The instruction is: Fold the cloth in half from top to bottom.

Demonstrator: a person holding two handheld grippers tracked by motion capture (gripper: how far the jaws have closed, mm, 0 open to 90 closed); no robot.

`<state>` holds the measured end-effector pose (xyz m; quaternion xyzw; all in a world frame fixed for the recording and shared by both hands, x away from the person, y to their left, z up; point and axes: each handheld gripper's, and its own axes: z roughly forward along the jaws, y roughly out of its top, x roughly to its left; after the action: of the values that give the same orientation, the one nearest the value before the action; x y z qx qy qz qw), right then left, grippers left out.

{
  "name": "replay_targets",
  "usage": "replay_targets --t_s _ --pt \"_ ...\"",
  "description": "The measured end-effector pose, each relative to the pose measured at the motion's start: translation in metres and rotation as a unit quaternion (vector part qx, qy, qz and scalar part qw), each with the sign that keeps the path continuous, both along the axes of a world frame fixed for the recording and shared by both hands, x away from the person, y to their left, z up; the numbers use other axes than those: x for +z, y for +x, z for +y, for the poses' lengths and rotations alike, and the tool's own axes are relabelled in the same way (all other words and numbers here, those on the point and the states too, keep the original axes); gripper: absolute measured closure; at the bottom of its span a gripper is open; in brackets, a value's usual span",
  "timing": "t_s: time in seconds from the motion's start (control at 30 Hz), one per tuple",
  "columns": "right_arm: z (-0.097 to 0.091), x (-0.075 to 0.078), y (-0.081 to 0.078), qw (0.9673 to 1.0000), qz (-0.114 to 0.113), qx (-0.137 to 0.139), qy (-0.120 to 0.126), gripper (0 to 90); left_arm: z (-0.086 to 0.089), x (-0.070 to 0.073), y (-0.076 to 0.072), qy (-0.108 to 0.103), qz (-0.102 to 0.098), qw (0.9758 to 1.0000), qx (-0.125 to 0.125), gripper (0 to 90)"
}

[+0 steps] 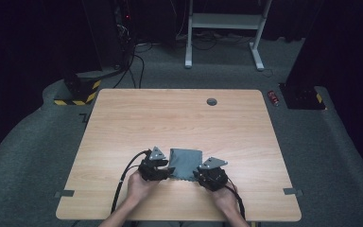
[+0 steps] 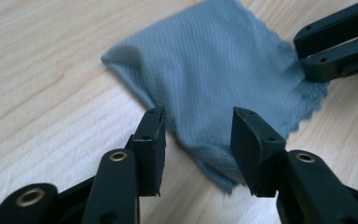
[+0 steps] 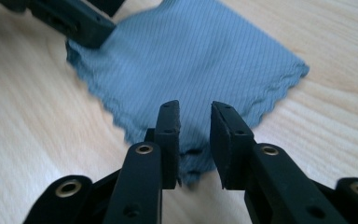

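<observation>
Between both open tongs (image 1: 170, 171), grey cloth (image 1: 185, 163) flat on table (image 1: 170, 118)

On the light wooden table (image 1: 123, 123), only the flat grey-blue cloth (image 1: 185, 163) near the front edge lies in the way, with a flush grey round grommet (image 1: 211, 101) near the back edge, leaving the rest passable.

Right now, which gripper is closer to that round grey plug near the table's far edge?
Right. The right gripper sits at the grey cloth's near right corner, more nearly below the plug; the left gripper sits at the cloth's left, farther off.
</observation>
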<state>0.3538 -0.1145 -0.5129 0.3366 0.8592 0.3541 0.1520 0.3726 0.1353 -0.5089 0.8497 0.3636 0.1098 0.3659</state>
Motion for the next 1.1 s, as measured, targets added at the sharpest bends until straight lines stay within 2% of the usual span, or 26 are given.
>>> replay_targets --t_s 0.07,0.17,0.3,0.47,0.63,0.73,0.87,0.93,0.97,1.0,1.07,1.1 --pt "-0.001 -0.002 -0.002 0.9999 -0.003 0.002 -0.012 70.8 0.002 -0.002 -0.002 0.012 0.001 0.9999 -0.002 54.9" --pt "-0.005 -0.003 -0.003 1.0 -0.002 -0.001 -0.008 69.7 0.006 -0.003 -0.005 0.013 0.005 0.9999 -0.003 54.0" --pt "-0.006 0.0 -0.001 1.0 0.003 -0.002 0.005 69.9 0.012 0.004 -0.001 -0.008 -0.001 0.9999 0.009 53.6" --pt "-0.005 0.011 0.014 0.9996 -0.007 -0.018 0.019 72.5 0.009 0.017 0.019 -0.014 -0.018 0.9991 0.037 54.0" --pt "-0.002 0.014 0.039 0.9984 0.001 -0.045 0.034 74.6 -0.009 0.019 0.043 -0.013 -0.018 0.9985 0.05 54.0" --pt "0.002 0.013 0.051 0.9979 0.004 -0.054 0.034 75.5 -0.021 0.015 0.054 0.0 -0.016 0.9986 0.051 54.0" --pt "0.008 0.005 0.062 0.9975 0.014 -0.06 0.035 76.0 -0.027 0.005 0.064 0.036 -0.015 0.9974 0.06 53.1" --pt "0.009 -0.001 0.066 0.9974 0.024 -0.062 0.028 76.0 -0.021 0.0 0.066 0.046 -0.01 0.9966 0.067 51.8" --pt "0.007 -0.004 0.066 0.9972 0.027 -0.063 0.028 76.6 -0.017 -0.002 0.065 0.04 -0.006 0.9967 0.07 51.3" --pt "0.005 -0.005 0.066 0.9971 0.025 -0.062 0.034 76.7 -0.012 -0.002 0.064 0.04 -0.005 0.9964 0.075 51.0" --pt "0.002 -0.004 0.066 0.9974 0.024 -0.065 0.022 75.9 -0.004 -0.002 0.063 0.041 -0.003 0.9958 0.081 50.9" --pt "0.0 -0.004 0.065 0.9974 0.024 -0.064 0.02 75.8 0.0 -0.001 0.062 0.05 -0.005 0.9948 0.088 52.3"
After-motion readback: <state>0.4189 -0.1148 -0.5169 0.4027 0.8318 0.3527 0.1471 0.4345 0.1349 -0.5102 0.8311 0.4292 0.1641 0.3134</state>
